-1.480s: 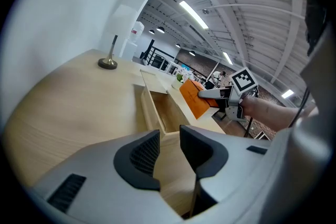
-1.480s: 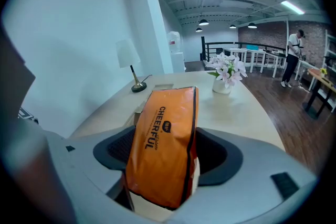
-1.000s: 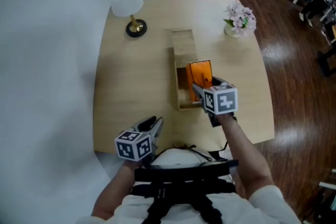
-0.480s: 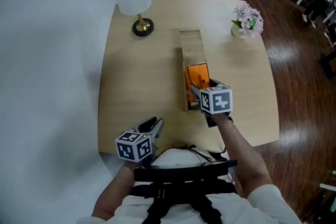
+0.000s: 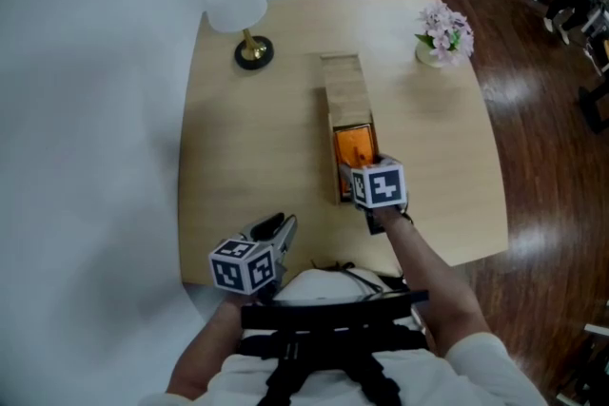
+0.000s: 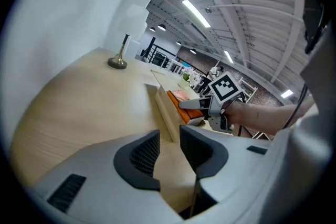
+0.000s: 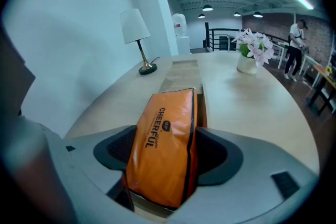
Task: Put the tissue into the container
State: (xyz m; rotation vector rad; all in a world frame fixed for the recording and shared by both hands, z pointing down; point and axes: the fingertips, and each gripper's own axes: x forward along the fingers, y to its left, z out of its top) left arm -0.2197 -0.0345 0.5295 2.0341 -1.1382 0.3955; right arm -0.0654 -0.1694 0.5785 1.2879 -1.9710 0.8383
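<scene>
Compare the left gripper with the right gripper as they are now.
Load: the right gripper is clamped on the orange tissue pack; the left gripper holds nothing.
Jaws: the right gripper's stand wide around the pack; the left gripper's leave only a narrow gap.
Place: the right gripper is at the wooden container; the left gripper hangs near the table's front edge.
Both carry a marker cube.

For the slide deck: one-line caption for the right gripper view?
Right gripper clamps an orange tissue pack over the wooden container, lamp and flowers beyond.
</scene>
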